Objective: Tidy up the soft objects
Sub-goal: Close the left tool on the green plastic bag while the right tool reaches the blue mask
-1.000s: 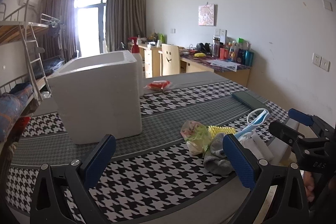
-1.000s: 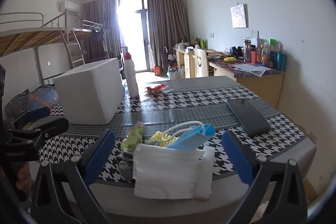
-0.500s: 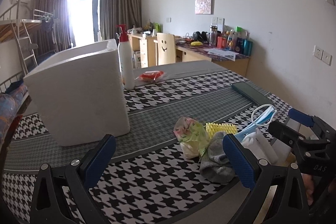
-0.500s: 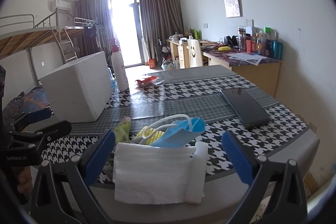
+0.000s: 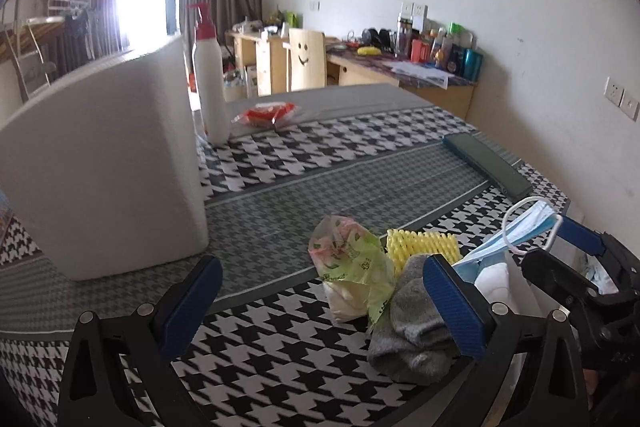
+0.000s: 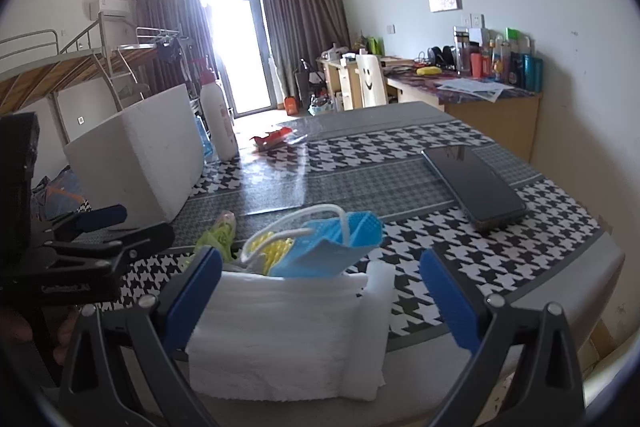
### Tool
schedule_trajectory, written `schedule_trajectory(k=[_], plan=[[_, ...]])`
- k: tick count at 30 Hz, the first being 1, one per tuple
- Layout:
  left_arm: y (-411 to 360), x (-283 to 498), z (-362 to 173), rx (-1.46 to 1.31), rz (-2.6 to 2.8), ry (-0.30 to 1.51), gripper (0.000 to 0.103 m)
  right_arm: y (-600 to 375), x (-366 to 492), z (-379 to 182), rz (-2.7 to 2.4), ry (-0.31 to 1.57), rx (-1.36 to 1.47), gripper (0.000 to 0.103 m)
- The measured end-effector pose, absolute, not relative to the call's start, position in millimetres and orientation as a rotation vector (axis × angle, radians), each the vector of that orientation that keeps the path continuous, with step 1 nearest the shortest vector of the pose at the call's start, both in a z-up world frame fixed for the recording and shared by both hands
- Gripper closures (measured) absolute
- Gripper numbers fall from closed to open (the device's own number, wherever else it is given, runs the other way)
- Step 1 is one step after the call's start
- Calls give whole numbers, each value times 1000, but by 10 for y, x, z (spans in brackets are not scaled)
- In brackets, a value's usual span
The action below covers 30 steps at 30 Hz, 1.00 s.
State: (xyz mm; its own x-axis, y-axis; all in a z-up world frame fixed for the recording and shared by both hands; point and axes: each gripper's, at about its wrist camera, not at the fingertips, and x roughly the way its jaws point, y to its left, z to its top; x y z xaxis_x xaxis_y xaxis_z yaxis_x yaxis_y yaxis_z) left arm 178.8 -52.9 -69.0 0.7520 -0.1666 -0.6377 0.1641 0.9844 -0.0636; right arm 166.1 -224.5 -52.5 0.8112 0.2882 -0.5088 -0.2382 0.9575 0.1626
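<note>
A pile of soft things lies near the table's front edge: a crumpled green-and-pink plastic bag (image 5: 348, 267), a yellow foam net (image 5: 420, 247), a grey sock (image 5: 412, 327), a blue face mask (image 5: 520, 231) and a folded white cloth (image 6: 288, 335). My left gripper (image 5: 324, 307) is open, low over the tablecloth, with the bag and sock just ahead of its right finger. My right gripper (image 6: 320, 301) is open too; the white cloth and the mask (image 6: 332, 247) lie straight ahead between its fingers. Each gripper shows at the edge of the other's view.
A big white foam box (image 5: 108, 167) stands on the left of the houndstooth table (image 5: 304, 163), with a white pump bottle (image 5: 210, 79) and a red packet (image 5: 264, 115) behind it. A dark phone (image 6: 476, 183) lies at the right. Desks, a chair and a bunk bed stand beyond.
Both grippers have come lower and closer to the pile. The left view has shifted, so the bottle now shows beside the foam box. Both stay open.
</note>
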Motion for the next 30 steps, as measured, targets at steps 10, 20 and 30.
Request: schedule_trajectory(k=[10,20,30], plan=[[-638,2067,-898,-35,-191,809,13,-2276,1716,-606,308,592,107,2],[-641,2181,-1013,-81,-196,870,33,-2312,1723,-608,324,597,118,3],[-595,2196,-1051,-107,-195,882,61,-2342,1801,-651,340,635,163,17]])
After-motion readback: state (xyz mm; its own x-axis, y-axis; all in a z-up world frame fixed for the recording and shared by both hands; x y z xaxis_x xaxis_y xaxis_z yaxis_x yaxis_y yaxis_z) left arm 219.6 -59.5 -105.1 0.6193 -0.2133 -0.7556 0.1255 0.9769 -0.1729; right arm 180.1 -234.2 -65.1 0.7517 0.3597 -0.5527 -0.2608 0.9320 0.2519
